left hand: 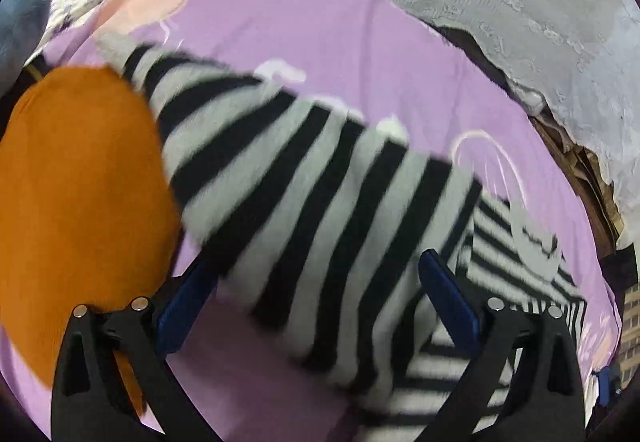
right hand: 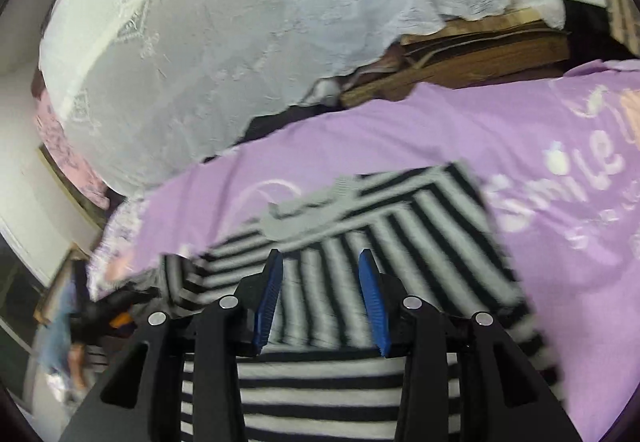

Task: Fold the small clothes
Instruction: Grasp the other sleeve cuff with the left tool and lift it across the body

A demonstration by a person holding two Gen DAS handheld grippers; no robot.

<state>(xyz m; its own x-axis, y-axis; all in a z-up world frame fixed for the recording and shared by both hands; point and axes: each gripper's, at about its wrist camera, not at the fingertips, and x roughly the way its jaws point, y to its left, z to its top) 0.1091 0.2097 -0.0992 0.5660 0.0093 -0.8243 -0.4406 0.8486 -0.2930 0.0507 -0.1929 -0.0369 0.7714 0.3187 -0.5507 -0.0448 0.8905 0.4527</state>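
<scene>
Striped black-and-grey knit, a small sweater (left hand: 304, 201), lies on the lilac printed bedsheet (left hand: 340, 33), one sleeve stretched out toward an orange garment (left hand: 80, 181) that lies beside it and, as far as the blur lets one judge, touches the sleeve's edge. The left tool (left hand: 320, 298) stands with its jaws spread wide and the sleeve running between them, nothing pinched. In the right wrist view the right tool (right hand: 320, 298) is partly open over the sweater's body, below the neckline, and also holds nothing.

Risks, as I judge them: the left tool might close on a single layer or catch the bedsheet with it, so lifting would drag the sheet and skew the fold. Moving the sleeve might also shift the orange garment. With the right tool not pressing down, the sweater body could slide, leaving an uneven fold.
</scene>
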